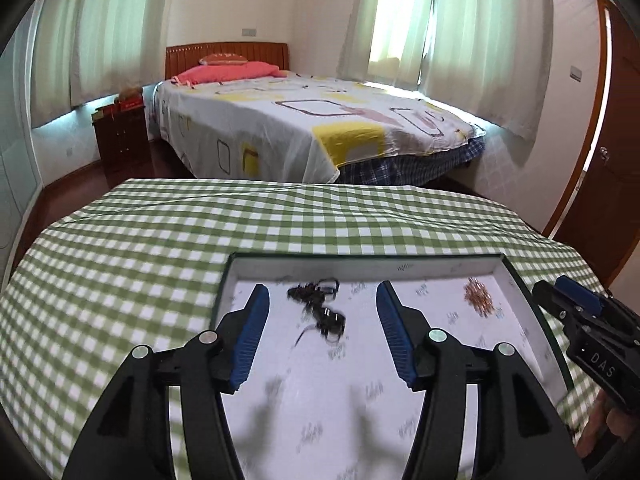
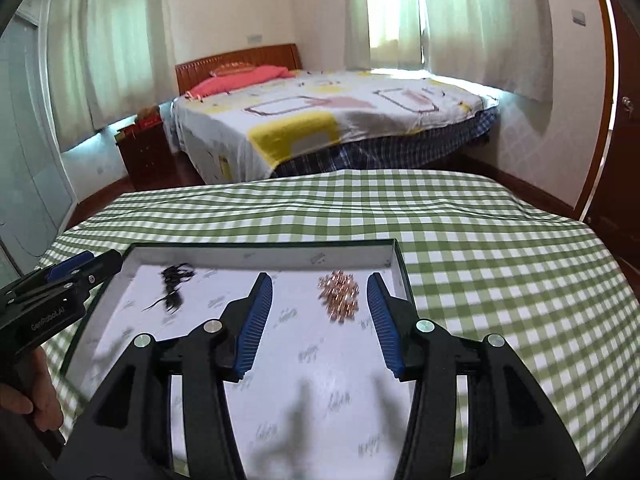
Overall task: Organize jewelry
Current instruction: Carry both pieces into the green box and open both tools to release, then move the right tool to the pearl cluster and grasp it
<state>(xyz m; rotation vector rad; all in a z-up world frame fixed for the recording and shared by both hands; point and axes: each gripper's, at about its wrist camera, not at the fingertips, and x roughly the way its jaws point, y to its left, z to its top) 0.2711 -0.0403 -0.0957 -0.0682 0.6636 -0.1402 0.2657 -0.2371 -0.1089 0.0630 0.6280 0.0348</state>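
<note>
A shallow box [image 1: 360,266] with a white printed lining and dark rim lies on the green checked table. In it lie a black tangled jewelry piece [image 1: 320,306] on the left and a heap of rose-gold jewelry [image 1: 478,296] on the right. My left gripper [image 1: 322,300] is open and empty, its jaws either side of the black piece, above it. In the right wrist view the box [image 2: 280,250] holds the black piece [image 2: 174,284] and the rose-gold heap [image 2: 340,294]. My right gripper [image 2: 320,292] is open and empty over the rose-gold heap.
The green checked tablecloth [image 1: 160,248] covers the table around the box. Behind the table stand a bed [image 1: 304,120] with a patterned sheet, a dark nightstand [image 1: 122,140], curtained windows and a wooden door [image 1: 616,160] at right.
</note>
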